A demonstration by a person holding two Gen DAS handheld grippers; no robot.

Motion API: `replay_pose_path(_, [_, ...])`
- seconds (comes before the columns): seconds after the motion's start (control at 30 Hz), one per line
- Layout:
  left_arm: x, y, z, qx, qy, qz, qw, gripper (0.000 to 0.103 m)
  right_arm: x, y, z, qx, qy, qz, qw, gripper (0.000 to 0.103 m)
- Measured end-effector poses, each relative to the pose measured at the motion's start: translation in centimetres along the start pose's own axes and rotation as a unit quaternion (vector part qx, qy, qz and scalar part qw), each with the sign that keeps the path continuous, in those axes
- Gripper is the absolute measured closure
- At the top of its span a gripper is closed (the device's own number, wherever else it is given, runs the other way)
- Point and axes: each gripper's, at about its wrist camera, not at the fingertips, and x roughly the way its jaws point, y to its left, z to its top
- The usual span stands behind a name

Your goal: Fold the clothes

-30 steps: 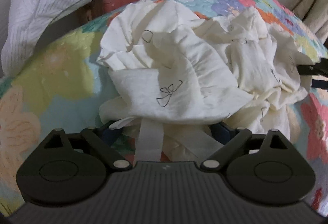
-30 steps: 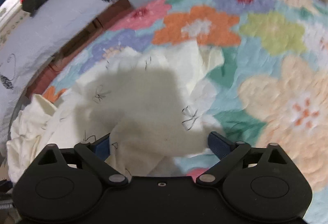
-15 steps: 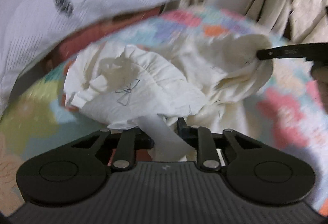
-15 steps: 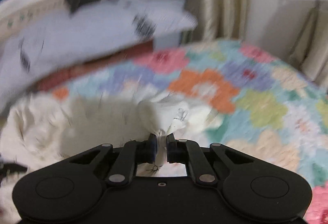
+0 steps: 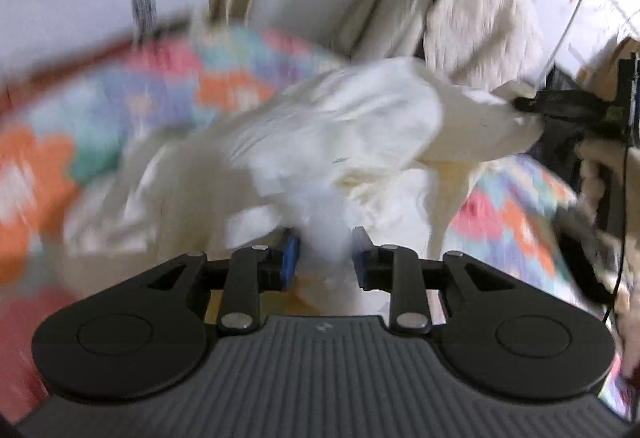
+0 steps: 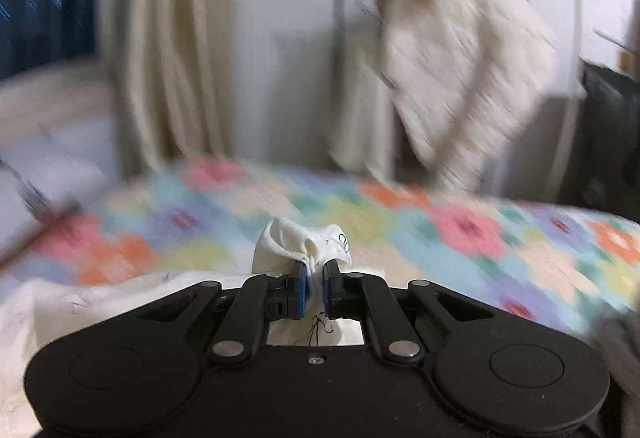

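Cream garment (image 5: 340, 141) hangs stretched above the floral quilt (image 5: 160, 97), blurred. Left gripper (image 5: 325, 262) is clamped on a bunched fold at the near end. Right gripper (image 6: 315, 288) pinches another bunch tight, seen at far right in the left view. Beige curtain (image 6: 176, 57) behind.

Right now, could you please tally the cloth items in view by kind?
Cream garments held in the grippers: 1
Floral quilts: 1
Curtains: 1
Knit garments hanging on the rack: 1
Pillows: 1
Total: 5
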Motion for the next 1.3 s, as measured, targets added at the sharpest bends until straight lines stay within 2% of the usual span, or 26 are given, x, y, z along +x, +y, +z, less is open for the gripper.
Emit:
replay_pose_path(0.07, [1.5,1.4,-1.9,-0.015,0.036,0.015,0.9991,0.076,2.0,-2.1,-2.4,0.004,0.041,-0.03,0.999,0.095])
replay_pose_path(0.13, [2.5,2.9,-3.4,-0.037,0.065,0.022,0.997,0.076,3.0,-4.0,-4.3,0.029,0.063,-0.042,0.997,0.095])
replay_pose_path(0.2, [2.3,3.7,-3.4,-0.059,0.059,0.01,0.9965,0.076,3.5,-5.1,-5.4,0.049,0.068,-0.046,0.995,0.095])
replay_pose_path(0.3, [1.2,3.7,-2.9,-0.06,0.034,0.004,0.9976,0.073,3.2,-5.5,-5.6,0.031,0.059,-0.049,0.997,0.095])
replay_pose_path(0.43, [-0.1,3.6,-3.0,-0.041,0.0,0.008,0.9991,0.076,2.3,-4.7,-2.7,0.016,0.019,-0.029,0.999,0.095])
replay_pose_path(0.53, [0.6,3.1,-0.7,-0.012,-0.042,0.026,0.9987,0.097,1.7,-4.2,0.4,0.018,-0.017,0.001,1.0,0.095])
replay_pose_path(0.57, [0.9,3.2,0.1,-0.007,-0.054,0.027,0.9981,0.101,1.8,-3.6,1.4,0.009,-0.027,0.009,1.0,0.095])
replay_pose_path(0.63, [1.0,3.6,1.3,-0.003,-0.079,0.026,0.9965,0.103,2.2,-2.3,3.3,-0.011,-0.048,0.027,0.998,0.095])
replay_pose_path(0.73, [0.4,3.7,3.2,0.001,-0.12,0.058,0.9911,0.103,3.4,-0.4,4.9,-0.034,-0.073,0.057,0.995,0.095])
replay_pose_path(0.77, [0.1,4.0,3.4,-0.003,-0.121,0.068,0.9903,0.103,4.1,0.3,5.1,-0.048,-0.075,0.063,0.994,0.094])
replay_pose_path(0.83, [-0.7,4.3,3.3,-0.014,-0.105,0.062,0.9924,0.102,6.0,1.5,5.2,-0.073,-0.055,0.068,0.993,0.09])
replay_pose_path(0.9, [-1.4,4.4,2.9,-0.024,-0.082,0.045,0.9953,0.099,7.4,2.2,4.7,-0.083,-0.028,0.054,0.995,0.073])
replay_pose_path(0.93, [-1.8,4.1,2.4,-0.025,-0.067,0.031,0.997,0.094,7.7,2.2,4.3,-0.079,-0.019,0.052,0.995,0.062])
replay_pose_path(0.97, [-2.1,3.5,1.8,-0.018,-0.052,0.017,0.9983,0.082,7.6,2.0,4.0,-0.067,-0.014,0.055,0.996,0.054])
replay_pose_path(1.0, [-2.3,2.8,1.1,-0.007,-0.039,0.005,0.9992,0.073,7.3,1.6,3.6,-0.052,-0.01,0.061,0.997,0.05])
replay_pose_path(1.03, [-2.5,2.1,0.4,0.006,-0.026,-0.004,0.9996,0.052,6.9,1.0,3.1,-0.034,-0.005,0.069,0.997,0.044])
replay_pose_path(1.07, [-2.4,1.3,-0.4,0.028,-0.011,-0.011,0.9995,0.042,6.3,0.1,2.4,-0.014,-0.001,0.073,0.997,0.04])
replay_pose_path(1.13, [-1.9,-0.6,-1.9,0.089,0.024,-0.022,0.9955,0.038,5.2,-1.9,0.9,0.026,0.007,0.07,0.997,0.035])
replay_pose_path(1.23, [-0.8,-2.8,-3.6,0.169,0.048,-0.008,0.9845,0.026,4.1,-5.9,-1.6,0.096,0.025,0.054,0.994,0.032])
replay_pose_path(1.3, [0.0,-3.4,-4.3,0.189,0.056,0.008,0.9803,0.023,4.0,-8.8,-3.6,0.147,0.053,0.046,0.987,0.032])
